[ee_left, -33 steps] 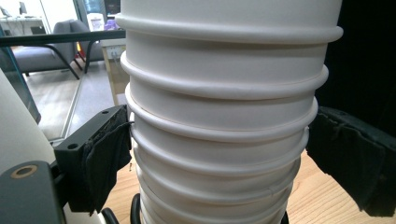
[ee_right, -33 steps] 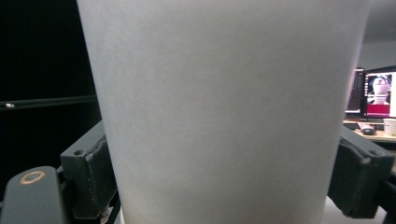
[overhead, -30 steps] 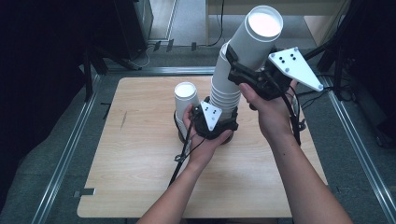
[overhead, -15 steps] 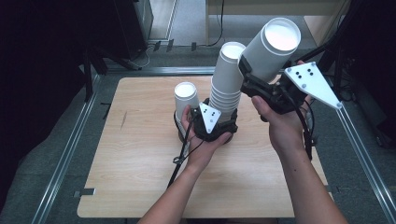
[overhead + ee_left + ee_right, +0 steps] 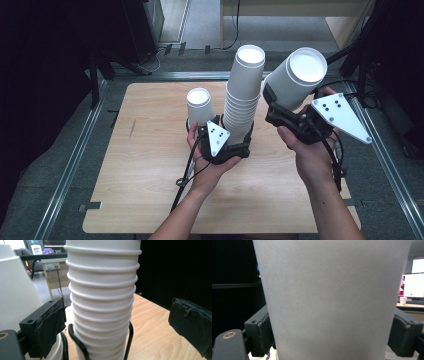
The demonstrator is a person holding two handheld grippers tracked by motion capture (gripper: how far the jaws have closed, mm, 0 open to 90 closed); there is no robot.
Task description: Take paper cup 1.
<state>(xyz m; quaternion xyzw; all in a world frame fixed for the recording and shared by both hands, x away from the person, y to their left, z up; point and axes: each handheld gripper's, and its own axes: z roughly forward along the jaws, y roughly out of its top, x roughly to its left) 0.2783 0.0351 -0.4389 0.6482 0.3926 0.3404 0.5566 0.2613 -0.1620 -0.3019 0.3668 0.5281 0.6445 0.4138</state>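
At about ten o'clock on the wooden table [image 5: 150,200] stands a single upside-down paper cup [image 5: 200,106]. Just right of it, near centre, the left gripper [image 5: 239,146] has just been opening — its jaws flank the cup stack [image 5: 244,95] without pressing. At two o'clock the right gripper [image 5: 276,107] clamps a lifted paper cup [image 5: 295,77] by its wall; light, thin and easily crushed, so grip mid-wall gently.

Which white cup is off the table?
The single cup clamped in the right gripper, tilted in the air; the tall stack and small cup stand on the table.
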